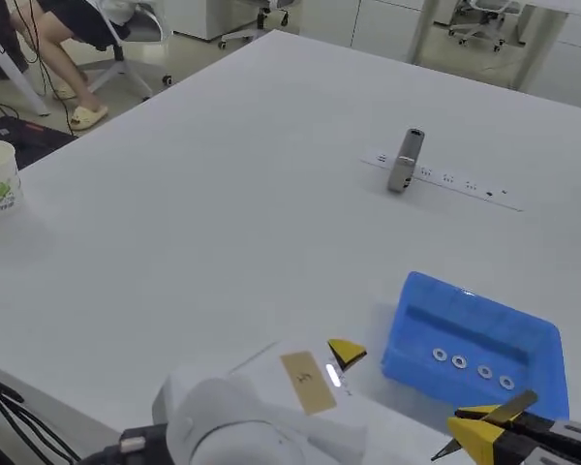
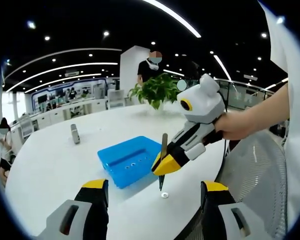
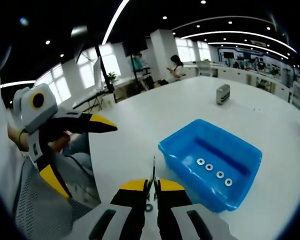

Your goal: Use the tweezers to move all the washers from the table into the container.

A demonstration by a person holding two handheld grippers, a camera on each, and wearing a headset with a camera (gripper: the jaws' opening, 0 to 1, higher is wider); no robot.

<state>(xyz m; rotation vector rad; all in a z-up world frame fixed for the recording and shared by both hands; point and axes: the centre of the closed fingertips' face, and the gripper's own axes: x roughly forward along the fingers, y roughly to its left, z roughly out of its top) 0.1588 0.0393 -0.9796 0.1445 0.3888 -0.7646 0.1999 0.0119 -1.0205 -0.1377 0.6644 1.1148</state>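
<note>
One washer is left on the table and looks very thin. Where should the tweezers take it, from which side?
Probably across the ring: one tip of the tweezers in the hole, one outside the rim, coming from straight above. The washer lies flat on the table, so its edge offers little from the side.

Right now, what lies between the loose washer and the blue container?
Just bare table, seen in the left gripper view: the washer sits apart from the container and its near wall.
</note>
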